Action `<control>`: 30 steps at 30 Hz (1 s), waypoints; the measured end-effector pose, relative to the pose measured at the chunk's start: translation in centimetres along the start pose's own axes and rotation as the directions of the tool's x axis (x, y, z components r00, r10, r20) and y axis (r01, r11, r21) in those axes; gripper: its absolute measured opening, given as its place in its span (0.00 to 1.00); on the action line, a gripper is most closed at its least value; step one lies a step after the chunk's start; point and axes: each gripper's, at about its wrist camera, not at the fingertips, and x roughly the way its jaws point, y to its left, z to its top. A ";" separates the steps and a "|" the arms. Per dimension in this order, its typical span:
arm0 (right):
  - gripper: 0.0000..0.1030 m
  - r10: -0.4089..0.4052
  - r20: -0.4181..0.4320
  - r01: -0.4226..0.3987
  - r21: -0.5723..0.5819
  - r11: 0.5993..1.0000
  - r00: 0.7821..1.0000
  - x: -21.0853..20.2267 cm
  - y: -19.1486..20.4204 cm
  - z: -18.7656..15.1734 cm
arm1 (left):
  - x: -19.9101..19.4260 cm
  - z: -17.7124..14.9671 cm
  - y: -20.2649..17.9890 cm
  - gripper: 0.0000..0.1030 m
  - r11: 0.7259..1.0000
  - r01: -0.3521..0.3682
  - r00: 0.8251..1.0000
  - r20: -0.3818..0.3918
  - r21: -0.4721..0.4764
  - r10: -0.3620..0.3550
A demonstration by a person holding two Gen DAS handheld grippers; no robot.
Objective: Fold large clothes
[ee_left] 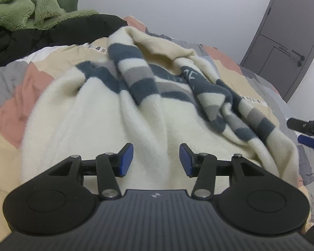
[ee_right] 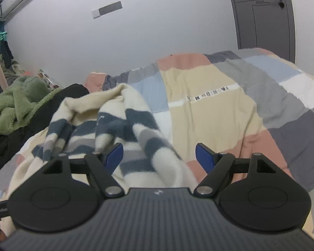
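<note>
1. Meanwhile, both tongs, left gripper (ee_left: 156,160) and right gripper (ee_right: 159,156), are gaping empty above the cream fleece garment with navy-grey stripes (ee_left: 98,113) lying rumpled beneath them.
2. Bunched striped sleeve (ee_right: 157,146) between the right jaws is risking a thick multi-layer pinch.

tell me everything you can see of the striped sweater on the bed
The striped sweater is a fuzzy, fleece-like knit, cream with dark blue and grey bands. It lies crumpled and unfolded on the patchwork quilt, its banded sleeves thrown loosely across the body. No pad presses on it: the left gripper and right gripper are both open.
</note>
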 end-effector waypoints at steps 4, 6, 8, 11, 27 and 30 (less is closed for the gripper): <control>0.75 0.004 -0.077 0.001 0.062 0.998 0.997 1.3 -1.0 -0.6 | 0.4 -0.3 -0.1 0.53 1.000 -0.004 1.000 -0.012 0.003 0.004; 0.75 0.035 -0.144 -0.019 0.111 0.994 0.989 2.3 -1.4 -1.2 | 0.8 -0.5 -0.3 0.55 1.000 -0.014 1.000 -0.018 0.022 0.015; 0.75 0.066 -0.198 -0.034 0.159 0.987 0.978 3.2 -1.8 -1.9 | 1.2 -0.8 -0.7 0.59 0.998 -0.022 0.999 -0.033 0.059 0.024; 0.59 0.051 -0.233 -0.019 0.136 0.990 0.971 4.0 -1.5 -2.8 | 1.6 -1.2 -1.3 0.62 0.993 -0.030 0.998 -0.045 0.116 0.036; 0.10 -0.016 -0.121 0.025 0.070 0.997 0.992 1.3 -2.8 1.4 | -3.4 1.3 3.9 0.07 0.969 -0.248 0.967 0.065 -0.008 0.248; 0.10 -0.027 -0.089 0.032 0.051 0.998 0.996 0.8 -3.5 3.5 | -6.1 3.7 7.3 0.06 0.953 -0.288 0.947 0.119 -0.094 0.298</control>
